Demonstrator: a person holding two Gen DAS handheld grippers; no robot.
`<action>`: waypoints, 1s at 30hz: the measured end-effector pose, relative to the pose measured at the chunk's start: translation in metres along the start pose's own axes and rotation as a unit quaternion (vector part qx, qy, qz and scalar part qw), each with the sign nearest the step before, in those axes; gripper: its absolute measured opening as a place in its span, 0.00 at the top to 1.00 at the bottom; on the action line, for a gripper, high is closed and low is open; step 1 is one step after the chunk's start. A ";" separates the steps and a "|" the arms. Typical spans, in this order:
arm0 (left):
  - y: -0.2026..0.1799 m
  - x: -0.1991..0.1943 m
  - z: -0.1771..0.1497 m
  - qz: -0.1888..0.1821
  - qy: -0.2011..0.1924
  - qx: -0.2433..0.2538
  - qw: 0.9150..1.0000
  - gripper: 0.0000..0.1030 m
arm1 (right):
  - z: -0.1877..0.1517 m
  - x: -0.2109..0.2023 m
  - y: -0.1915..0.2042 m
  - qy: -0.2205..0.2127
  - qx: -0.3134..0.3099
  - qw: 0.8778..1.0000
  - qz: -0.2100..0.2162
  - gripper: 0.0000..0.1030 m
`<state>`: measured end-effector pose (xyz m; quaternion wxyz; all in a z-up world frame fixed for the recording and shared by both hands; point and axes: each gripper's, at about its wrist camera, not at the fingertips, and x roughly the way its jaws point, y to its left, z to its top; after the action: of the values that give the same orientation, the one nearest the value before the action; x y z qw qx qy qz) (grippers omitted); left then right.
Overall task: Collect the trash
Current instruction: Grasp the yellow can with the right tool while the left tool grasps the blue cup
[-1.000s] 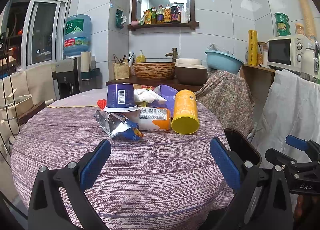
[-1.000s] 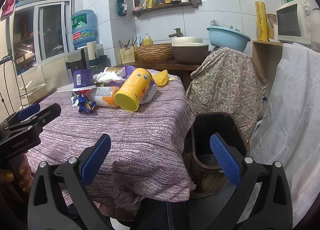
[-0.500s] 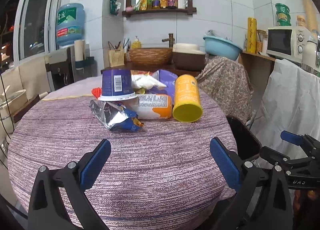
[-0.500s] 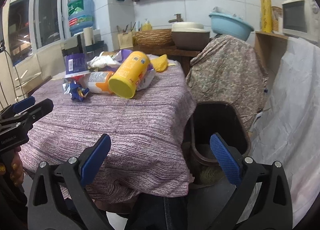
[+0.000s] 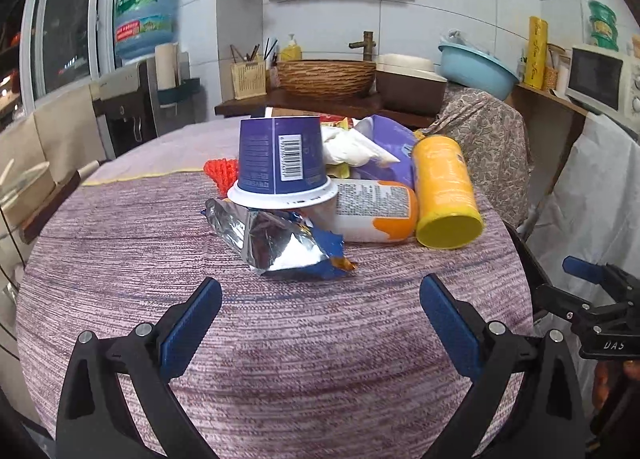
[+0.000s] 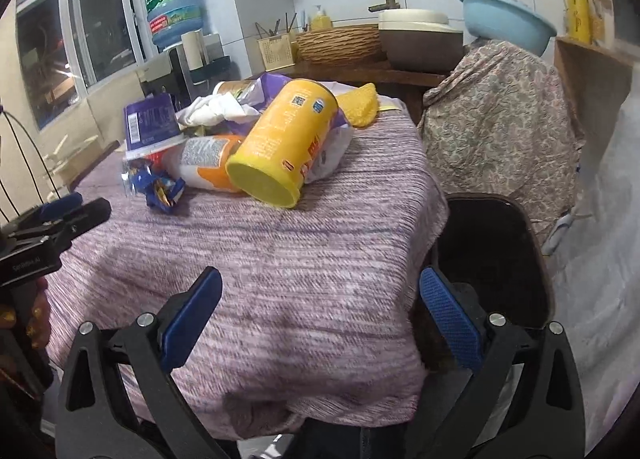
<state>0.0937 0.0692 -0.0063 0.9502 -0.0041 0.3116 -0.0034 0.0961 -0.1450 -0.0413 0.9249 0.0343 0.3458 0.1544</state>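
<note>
Purple woven cloth covers the round table, and every bit of rubbish I can see sits on it in one heap, out at twelve o'clock from the left gripper. Nothing looks collected yet. The crumpled foil wrapper lies nearest, just ahead of that gripper's spread blue pads. Behind it an upturned purple tub rests on the pile, touching a white and orange packet lying on its side. A yellow canister lies tipped over at one o'clock, its open mouth facing the camera. White crumpled bags and a purple bag are bundled at the back.

Both claws stand wide apart with nothing between them. The right gripper hovers over the table's near edge, with the canister at about eleven o'clock from it. The dark bin stands on the floor just beside the table at roughly two o'clock from that gripper. Its inside is too dark for me to tell whether anything is in it.

I judge the job is at its very start: the approach is under way and no piece is gripped. Left to do is every item in the heap, each picked up and carried over the table's edge into the bin. The foil wrapper looks the likeliest first pick for the left side.
</note>
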 end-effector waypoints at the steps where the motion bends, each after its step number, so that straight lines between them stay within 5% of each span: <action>1: 0.004 0.003 0.004 -0.001 0.006 -0.006 1.000 0.05 | 0.004 0.003 0.000 0.001 0.003 1.000 0.004 0.06; 6: 0.011 0.011 0.019 0.006 0.018 -0.010 1.000 0.05 | 0.032 0.023 0.008 0.011 0.022 0.999 0.041 0.28; 18: 0.029 0.026 0.060 -0.005 0.017 -0.017 1.000 0.05 | 0.093 0.080 0.018 0.029 0.069 0.996 0.040 0.28; 30: 0.031 0.045 0.072 0.002 0.025 -0.004 1.000 0.05 | 0.099 0.132 0.007 0.079 0.153 0.982 0.079 0.28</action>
<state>0.1731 0.1006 0.0246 0.9422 -0.0069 0.3349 -0.0003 0.2525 -0.0928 -0.0478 0.8633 0.1902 0.4335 0.1749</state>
